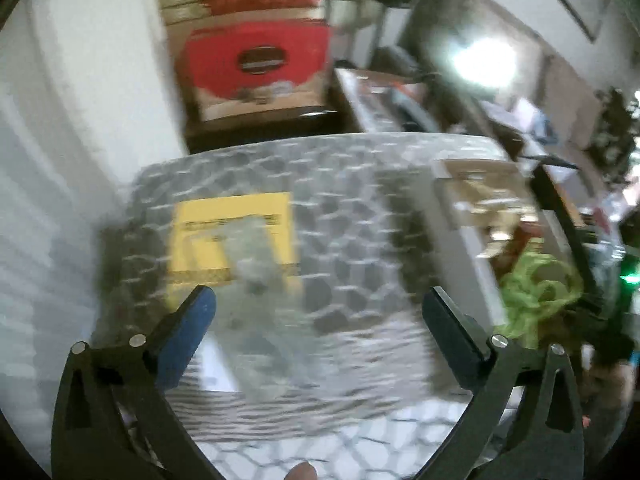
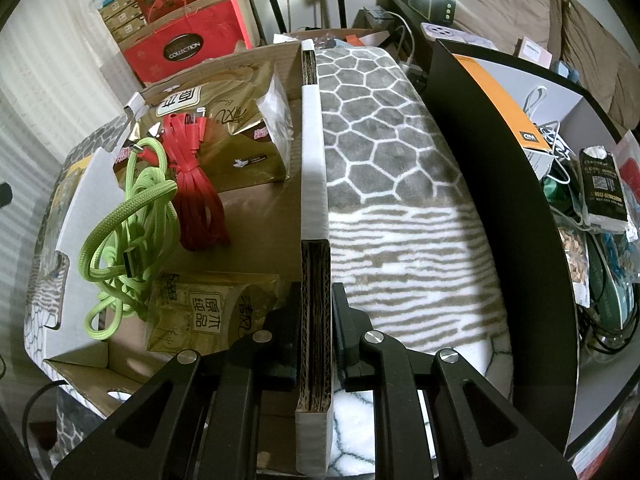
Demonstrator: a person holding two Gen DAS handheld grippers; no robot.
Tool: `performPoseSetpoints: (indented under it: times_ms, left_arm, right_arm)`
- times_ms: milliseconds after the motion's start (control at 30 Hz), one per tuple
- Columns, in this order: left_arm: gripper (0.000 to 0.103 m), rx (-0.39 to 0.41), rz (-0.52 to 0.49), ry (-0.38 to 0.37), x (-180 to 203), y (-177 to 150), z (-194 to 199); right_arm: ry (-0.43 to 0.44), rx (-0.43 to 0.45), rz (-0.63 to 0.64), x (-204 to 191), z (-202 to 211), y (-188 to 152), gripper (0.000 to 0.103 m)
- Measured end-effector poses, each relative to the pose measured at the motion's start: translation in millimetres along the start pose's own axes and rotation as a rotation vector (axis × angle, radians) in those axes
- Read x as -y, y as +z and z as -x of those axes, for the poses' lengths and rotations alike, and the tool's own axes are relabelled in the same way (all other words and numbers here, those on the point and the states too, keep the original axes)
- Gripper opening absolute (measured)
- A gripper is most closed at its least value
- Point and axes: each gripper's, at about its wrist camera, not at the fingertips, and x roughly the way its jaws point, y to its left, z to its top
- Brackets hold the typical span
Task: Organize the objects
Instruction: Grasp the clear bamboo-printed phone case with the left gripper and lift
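Your right gripper (image 2: 316,332) is clamped on the near wall of the open brown cardboard box (image 2: 314,184), pads pressing both faces of the corrugated edge. Inside the box, left of that wall, the coiled lime-green braided cable (image 2: 128,216) lies touching the bundled flat red cable (image 2: 196,196), with gold tissue packs (image 2: 224,136) far and near. Your left gripper (image 1: 320,312) hangs spread wide and empty above the grey honeycomb-patterned blanket (image 1: 344,208), near a yellow packet (image 1: 236,236), view blurred.

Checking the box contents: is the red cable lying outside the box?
No, the red cable lies inside the box, beside the green cable.
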Motion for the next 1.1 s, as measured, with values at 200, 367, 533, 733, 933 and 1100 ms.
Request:
performPoseSetpoints:
  times_ms: [200,367,533,733,933,1100]
  left_arm:
    - [0.103,-0.083,0.101,0.072,-31,-12,-40]
    - [0.103,-0.127,0.203,0.056,-47,-17,-71]
    - [0.095,-0.159,0.247,0.066,-52,-22,-88]
    - [0.090,-0.157,0.191,0.132,-41,-23,-91]
    - [0.081,-0.136,0.207,0.076,-39,-18,-82]
    - [0.080,-0.080,0.218,0.040,-40,-10,-58]
  right_arm:
    - [0.000,0.000,-0.001,0,0,0,0.014]
    - [0.001,-0.002,-0.001,0,0,0,0.014]
    - [0.000,-0.003,-0.001,-1,0,0,0.014]
    - [0.001,-0.003,-0.001,-2,0,1,0.014]
    - [-0.001,-0.005,0.000,-3,0,1,0.014]
    - [-0.001,-0.004,-0.001,-3,0,1,0.014]
